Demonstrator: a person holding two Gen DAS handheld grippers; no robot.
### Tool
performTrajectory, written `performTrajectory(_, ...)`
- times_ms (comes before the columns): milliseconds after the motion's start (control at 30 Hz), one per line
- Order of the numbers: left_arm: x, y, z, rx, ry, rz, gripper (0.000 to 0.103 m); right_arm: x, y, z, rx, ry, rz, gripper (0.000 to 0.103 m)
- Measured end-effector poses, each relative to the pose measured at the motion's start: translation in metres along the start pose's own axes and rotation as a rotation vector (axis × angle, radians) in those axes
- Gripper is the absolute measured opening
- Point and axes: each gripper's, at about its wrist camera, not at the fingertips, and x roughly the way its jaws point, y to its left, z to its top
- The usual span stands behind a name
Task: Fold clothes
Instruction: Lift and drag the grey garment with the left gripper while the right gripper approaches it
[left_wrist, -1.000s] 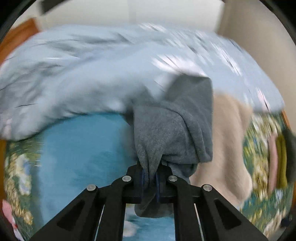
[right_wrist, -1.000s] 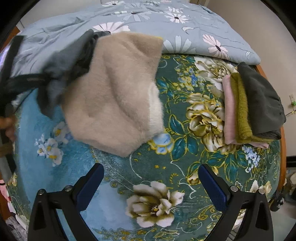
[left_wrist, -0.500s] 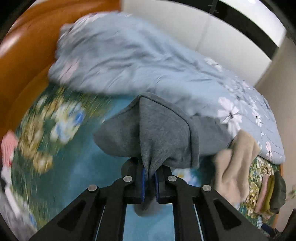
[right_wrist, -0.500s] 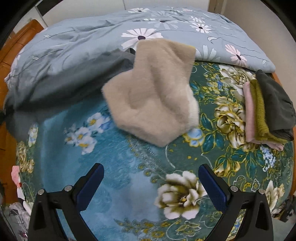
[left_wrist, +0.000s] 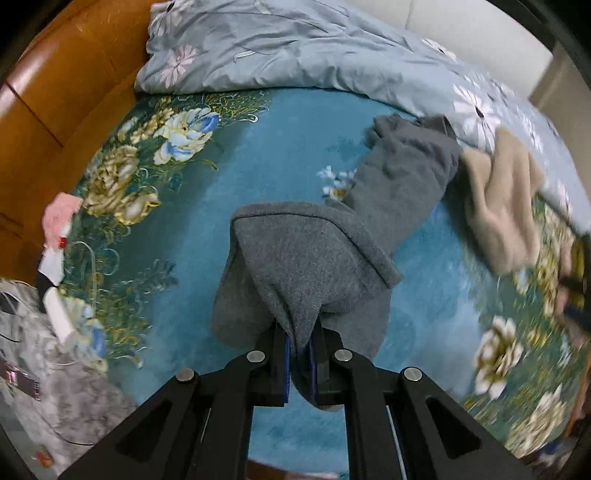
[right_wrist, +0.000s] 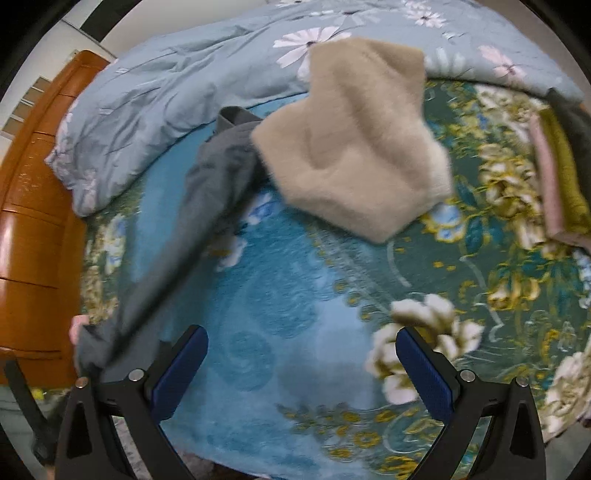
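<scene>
The left tongs (left_wrist: 298, 354) are pinched narrow on a fold of the grey garment (left_wrist: 321, 258), with cloth bunched between the blue pads and a tail of it hanging below them. From the grip the grey garment drapes forward and trails away up and to the right across the teal floral bedspread (left_wrist: 258, 155), its far end lying near the edge of the pale blue daisy-print duvet (left_wrist: 295, 48). Just beside that far end, to the right, lies the beige fuzzy garment (left_wrist: 506, 206), crumpled on the bedspread. In the right wrist view the right tongs (right_wrist: 301, 373) stand wide apart with nothing between them, hovering over a bare stretch of the bedspread (right_wrist: 280, 295). Ahead of them the beige fuzzy garment (right_wrist: 362, 147) lies with its upper edge against the duvet (right_wrist: 166, 85), and the grey garment (right_wrist: 207, 192) runs as a blurred band from beside it down to the lower left. At the right edge sits a small stack of folded clothes (right_wrist: 557, 173), pink, olive and dark grey. A wooden headboard (right_wrist: 33, 229) borders the bed on the left
</scene>
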Motion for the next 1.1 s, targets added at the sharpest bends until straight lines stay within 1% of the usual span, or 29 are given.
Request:
performTrajectory(67,-0.003,0.003,-0.01,-0.017,0.007,0.008,0.008,0.007,0.005,0.005,-0.003,0.02,0.032,0.103)
performTrajectory(167,-0.006,0.013,-0.013,-0.047,0.012,0.002,0.008,0.02,0.02,0.016,0.015,0.058,0.06,0.103)
performTrajectory(300,-0.015,0.024,-0.021,-0.061,-0.006,-0.009,0.008,0.028,0.051,0.031,0.024,0.06,0.079,0.101)
performTrajectory(400,-0.005,0.038,-0.022,-0.068,0.003,-0.038,0.008,0.038,0.075,0.044,0.026,0.063,0.067,0.1)
performTrajectory(600,0.042,0.071,-0.008,-0.049,0.079,-0.105,0.008,0.058,0.122,0.068,0.034,0.066,0.04,0.098)
performTrajectory(700,0.064,0.088,0.004,-0.037,0.1,-0.13,0.008,0.087,0.147,0.088,0.095,0.075,0.028,0.098)
performTrajectory(833,0.072,0.102,0.022,0.021,0.061,-0.146,0.008,0.129,0.172,0.115,0.177,0.088,0.021,0.098)
performTrajectory(933,0.081,0.109,0.031,0.074,0.049,-0.149,0.008,0.165,0.188,0.134,0.227,0.099,0.01,0.098)
performTrajectory(1033,0.091,0.116,0.036,0.099,0.057,-0.159,0.008,0.196,0.194,0.149,0.271,0.111,-0.022,0.098)
performTrajectory(1100,0.097,0.122,0.037,0.1,0.066,-0.173,0.009,0.212,0.195,0.158,0.286,0.115,-0.057,0.095)
